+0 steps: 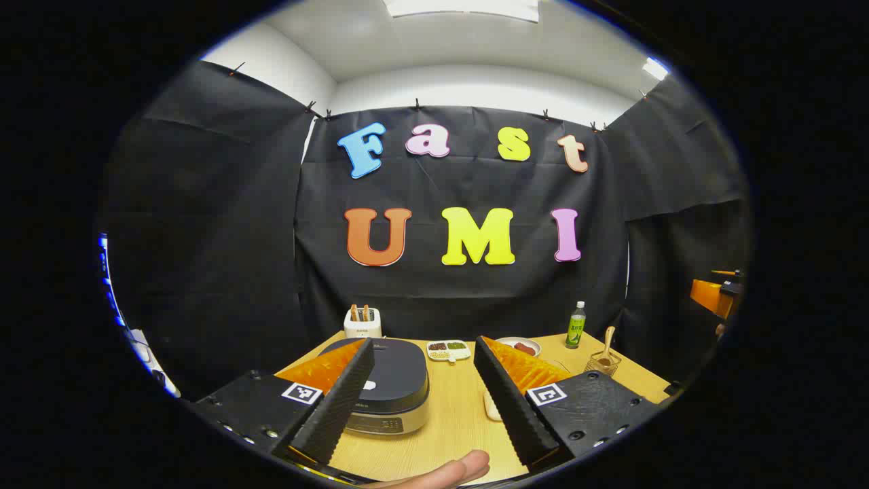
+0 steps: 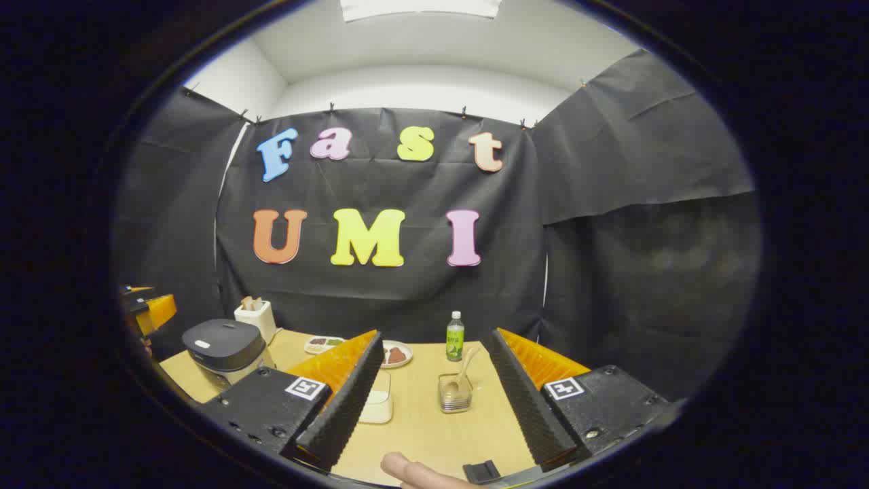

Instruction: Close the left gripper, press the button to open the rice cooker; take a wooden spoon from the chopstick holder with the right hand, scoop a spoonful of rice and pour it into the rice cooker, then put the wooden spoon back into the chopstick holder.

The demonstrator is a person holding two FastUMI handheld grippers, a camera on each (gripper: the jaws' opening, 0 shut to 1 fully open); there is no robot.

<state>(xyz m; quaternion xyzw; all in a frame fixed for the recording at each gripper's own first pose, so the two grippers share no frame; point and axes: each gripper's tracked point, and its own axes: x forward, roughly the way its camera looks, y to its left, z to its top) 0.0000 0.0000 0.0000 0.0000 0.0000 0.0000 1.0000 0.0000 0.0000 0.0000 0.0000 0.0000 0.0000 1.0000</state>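
Sitting closed on the wooden table, largest of the lot: the rice cooker, just ahead of the left gripper and partly hidden behind its left finger. Looking heavy and stable, with a smooth dark lid, so probably staying put under a firm press. Not making out the release button clearly; possibly the pale spot on the lid. Needing shut fingertips as one blunt point for that press.

Resting beside the right gripper's left finger, half hidden by it: a pale container, perhaps the rice supply, contents not visible.

Standing straight ahead of the right gripper, between its fingers and a little beyond the tips: the chopstick holder, a small see-through cup, likely light and apt to tip or slide if the spoon drags on its rim.

Leaning up and rightward out of that holder: the wooden spoon, its other end down in the cup. Seeming stiff, light, slightly grippy, not fragile. Best taking hold on the upper shaft, well above the rim, squeezing across it, lifting straight up to avoid toppling the cup.

Gaping wide, both pairs of tongs: left fingers spread and holding nothing, right fingers likewise apart and empty. Showing at the bottom edge of each view, a fingertip of the holding hand.
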